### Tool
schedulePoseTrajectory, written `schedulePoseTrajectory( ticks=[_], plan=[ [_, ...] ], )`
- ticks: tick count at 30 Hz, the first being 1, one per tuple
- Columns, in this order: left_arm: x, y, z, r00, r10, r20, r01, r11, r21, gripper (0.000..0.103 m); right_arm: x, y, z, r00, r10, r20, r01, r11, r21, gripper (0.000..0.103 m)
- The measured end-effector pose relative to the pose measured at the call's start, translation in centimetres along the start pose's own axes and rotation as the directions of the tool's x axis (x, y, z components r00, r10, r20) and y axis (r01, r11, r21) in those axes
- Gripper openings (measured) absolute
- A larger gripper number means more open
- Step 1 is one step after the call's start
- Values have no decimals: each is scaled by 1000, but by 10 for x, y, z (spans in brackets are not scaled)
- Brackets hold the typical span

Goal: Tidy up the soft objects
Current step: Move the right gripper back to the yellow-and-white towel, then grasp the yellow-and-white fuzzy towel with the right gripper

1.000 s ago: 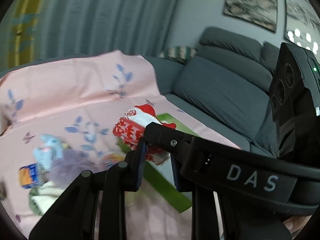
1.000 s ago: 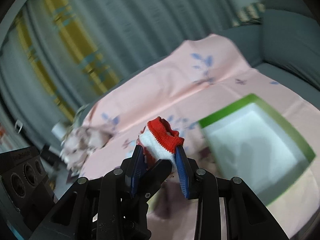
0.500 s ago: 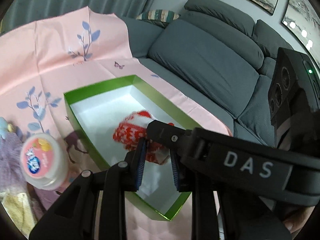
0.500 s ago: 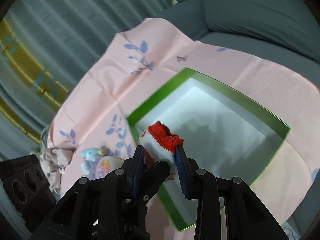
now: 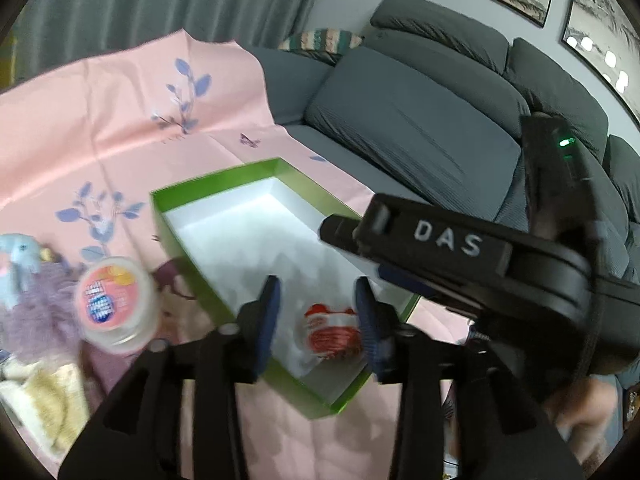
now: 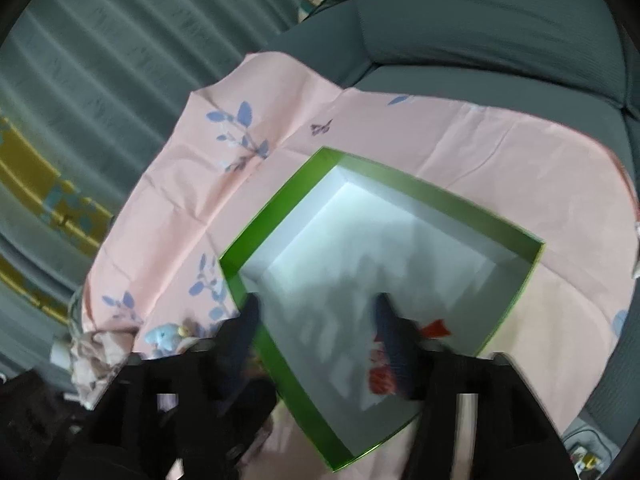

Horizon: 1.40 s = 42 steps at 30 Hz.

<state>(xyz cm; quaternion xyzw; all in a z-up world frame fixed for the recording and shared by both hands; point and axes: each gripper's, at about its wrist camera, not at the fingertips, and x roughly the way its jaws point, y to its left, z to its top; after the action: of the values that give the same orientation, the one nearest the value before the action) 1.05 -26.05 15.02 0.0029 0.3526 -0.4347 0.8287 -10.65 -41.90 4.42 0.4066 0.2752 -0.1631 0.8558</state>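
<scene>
A red and white knitted sock lies on the white floor of the green box, near its front corner. My left gripper is open above it, one finger on each side, not touching. In the right wrist view my right gripper is open too, over the green box; the sock shows partly behind its right finger. A blue plush toy and a purple fluffy item lie on the pink cloth left of the box.
A round white tub with a pink lid stands left of the box. A cream knitted item lies at the lower left. The pink floral cloth covers a grey sofa. Curtains hang behind.
Both grippers were shut on the sock and carried it over the box. Now both are open and the sock lies inside the box.
</scene>
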Motion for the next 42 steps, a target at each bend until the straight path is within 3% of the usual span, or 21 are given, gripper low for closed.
schedulePoseTrajectory(
  ticks=[2,6,8,10,15,20,25,30,33,35,36,39,40,41,42],
  plan=[
    [-20,5,-2,999,29,34,-29,1000,-8,69,-4,4,0,1000,-6,26,6,1000,-6,74],
    [-62,25,-11,989,100,108,-96,995,-42,86,-9,22,-4,999,23,46,-22,999,-24,85],
    [-85,40,-16,983,129,131,-118,989,-87,96,-13,35,-9,997,44,67,-41,998,-41,85],
    [-104,53,-22,974,178,137,-160,978,-132,98,-16,51,-15,994,65,85,-59,996,-74,86],
    [-156,85,-42,907,396,141,-357,903,-240,102,-18,86,-30,984,163,67,-149,973,-179,95],
    [-182,132,-82,856,516,26,-471,801,-369,102,-12,116,-48,982,190,1,-184,949,-256,95],
    [-178,180,-119,854,516,-65,-471,715,-516,100,3,149,-80,975,188,-121,-220,908,-357,95],
    [-173,191,-124,844,525,-108,-499,696,-517,96,23,182,-120,959,159,-233,-256,839,-480,95],
    [-173,199,-131,806,572,-152,-560,653,-510,88,36,196,-145,949,120,-290,-267,797,-542,95],
    [-171,205,-136,770,601,-215,-619,622,-479,70,48,206,-162,949,78,-307,-256,758,-599,94],
    [-171,207,-140,768,598,-230,-623,616,-481,66,59,211,-173,949,45,-311,-241,738,-630,94],
    [-177,213,-148,812,538,-224,-566,634,-526,61,85,216,-190,949,-61,-308,-179,701,-690,88],
    [-180,212,-148,818,533,-216,-556,638,-532,60,91,217,-193,954,-86,-287,-152,686,-711,88],
    [-181,211,-147,814,541,-213,-562,638,-527,60,97,217,-196,959,-113,-258,-118,669,-733,87],
    [-183,209,-147,804,556,-212,-575,634,-516,60,102,217,-200,961,-132,-241,-98,655,-749,79]
  ],
)
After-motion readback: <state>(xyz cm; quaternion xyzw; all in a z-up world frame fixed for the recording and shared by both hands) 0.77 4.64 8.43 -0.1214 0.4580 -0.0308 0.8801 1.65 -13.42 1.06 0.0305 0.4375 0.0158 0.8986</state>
